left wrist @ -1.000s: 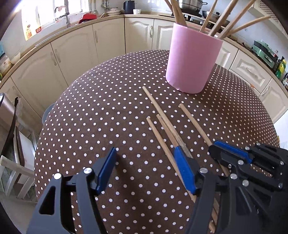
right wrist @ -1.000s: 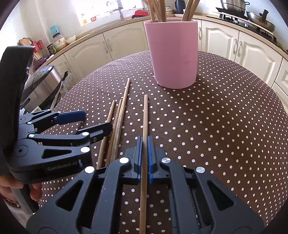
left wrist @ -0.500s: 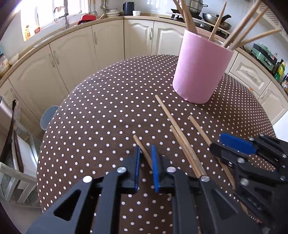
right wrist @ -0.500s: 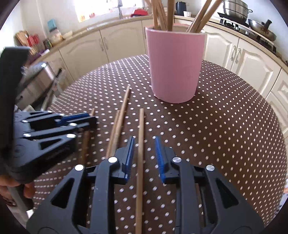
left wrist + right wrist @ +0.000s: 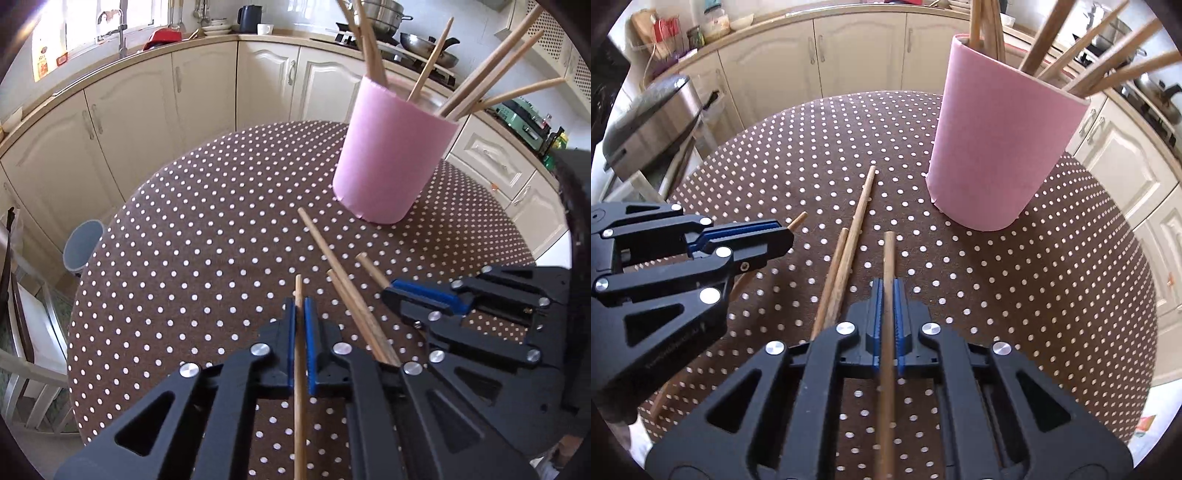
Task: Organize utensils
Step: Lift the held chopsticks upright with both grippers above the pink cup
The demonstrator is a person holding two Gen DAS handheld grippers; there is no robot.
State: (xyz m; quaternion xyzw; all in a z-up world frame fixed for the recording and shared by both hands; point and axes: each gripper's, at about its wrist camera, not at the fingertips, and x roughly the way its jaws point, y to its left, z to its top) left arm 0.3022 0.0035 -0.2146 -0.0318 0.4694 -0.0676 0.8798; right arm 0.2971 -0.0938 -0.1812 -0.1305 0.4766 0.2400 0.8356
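Chopsticks are the job, and you're partway thru. Several already stand in the pink holder (image 5: 388,162), fanned out against its rim. Left on the table: two loose sticks (image 5: 846,254) lying side by side, touching, btwn your two grippers, tips aimed roughly at the holder. Plus the two you've got in hand.

Your left gripper (image 5: 300,332) has just been closing; its blue pads now pinch one chopstick (image 5: 299,317), w/ the stick running lengthwise along the fingers & its tip poking out past them. Your right gripper (image 5: 886,314) opened briefly and has just been closing again; it's now clamped the same way on another chopstick (image 5: 888,266), tip forward toward the holder. Both sit low over the cloth; can't tell if either stick is fully clear of it yet.

So by my count: four to go, two of those gripped, none of the four in the holder yet.

Materials: sticks are plain light wood, slim, round, blunt-ended, smooth — likely to pivot in a pinch. Holder is a tall straight-walled cylinder, matte pink, open top, slightly ragged bottom edge, prob. light. Table (image 5: 192,236) is round, covered in brown cloth w/ white polka dots, soft-looking and slightly wrinkled near the sticks.
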